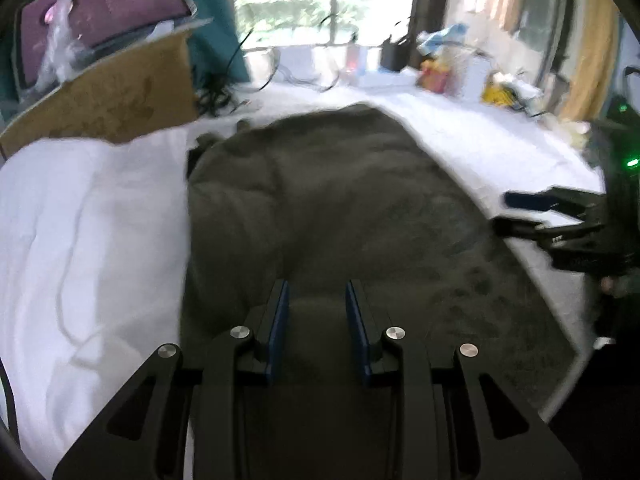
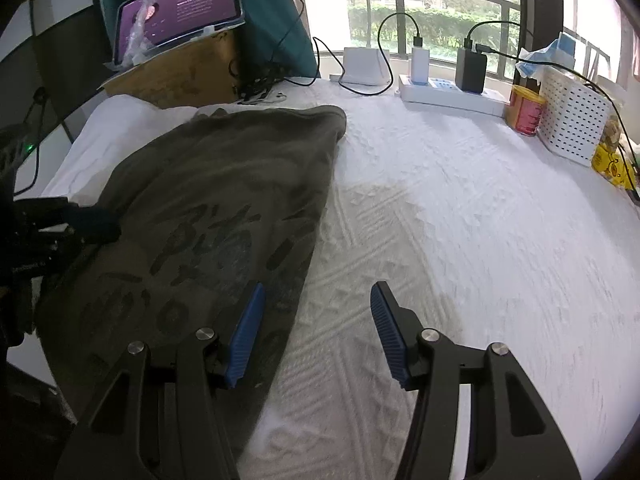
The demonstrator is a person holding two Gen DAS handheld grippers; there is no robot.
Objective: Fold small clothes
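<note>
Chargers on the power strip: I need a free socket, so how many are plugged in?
2: a white charger toward the power strip's left end and a black charger to its right. More may be hidden.

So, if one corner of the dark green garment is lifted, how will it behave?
The dark green garment looks soft and wrinkled, so it will probably droop and sag. Being thin, it seems light. On the textured white bedcover it may drag rather than slide.
</note>
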